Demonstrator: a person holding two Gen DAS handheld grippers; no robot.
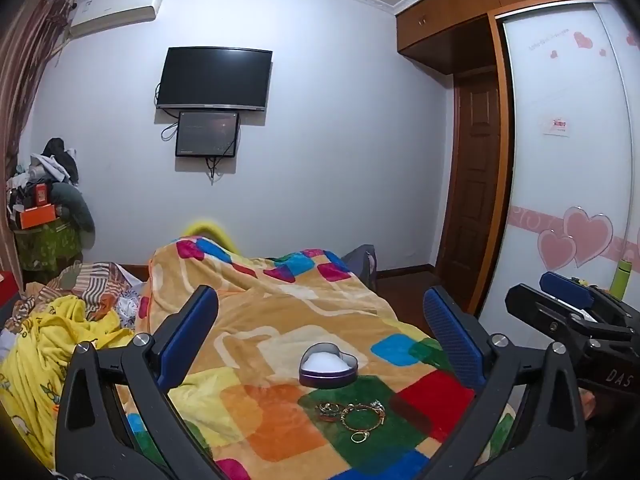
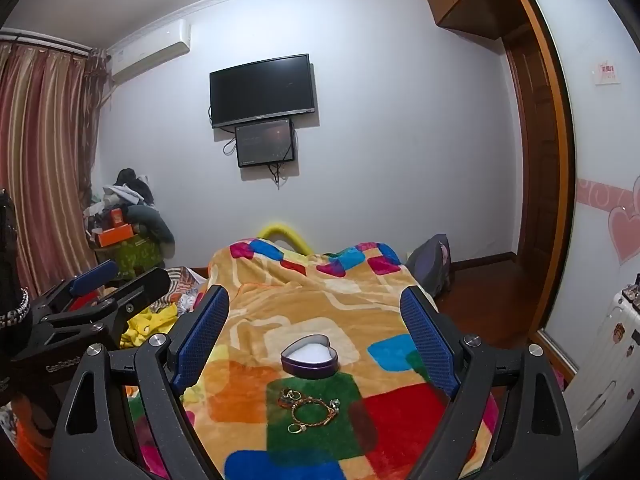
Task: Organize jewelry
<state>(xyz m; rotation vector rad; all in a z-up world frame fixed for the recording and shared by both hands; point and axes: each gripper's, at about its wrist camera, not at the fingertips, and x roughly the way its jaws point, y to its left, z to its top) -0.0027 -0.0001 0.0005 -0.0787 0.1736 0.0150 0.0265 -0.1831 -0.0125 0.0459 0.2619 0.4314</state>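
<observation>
A purple heart-shaped tin (image 1: 328,366) with a white lining stands open on the colourful blanket (image 1: 280,312); it also shows in the right wrist view (image 2: 309,356). Just in front of it, on a green patch, lie a gold bracelet (image 1: 362,417), a cluster of rings (image 1: 329,408) and a single gold ring (image 1: 360,436). In the right wrist view I see the bracelet (image 2: 311,411), the rings (image 2: 290,396) and the single ring (image 2: 297,428). My left gripper (image 1: 320,316) is open and empty above the blanket. My right gripper (image 2: 314,312) is open and empty too, beside the left one.
The bed is covered with the patchwork blanket; yellow bedding (image 1: 52,344) is bunched at the left. A wardrobe with heart stickers (image 1: 568,160) stands at the right, a white suitcase (image 2: 600,364) beside it. A TV (image 1: 214,78) hangs on the far wall. A clothes pile (image 1: 44,192) fills the left corner.
</observation>
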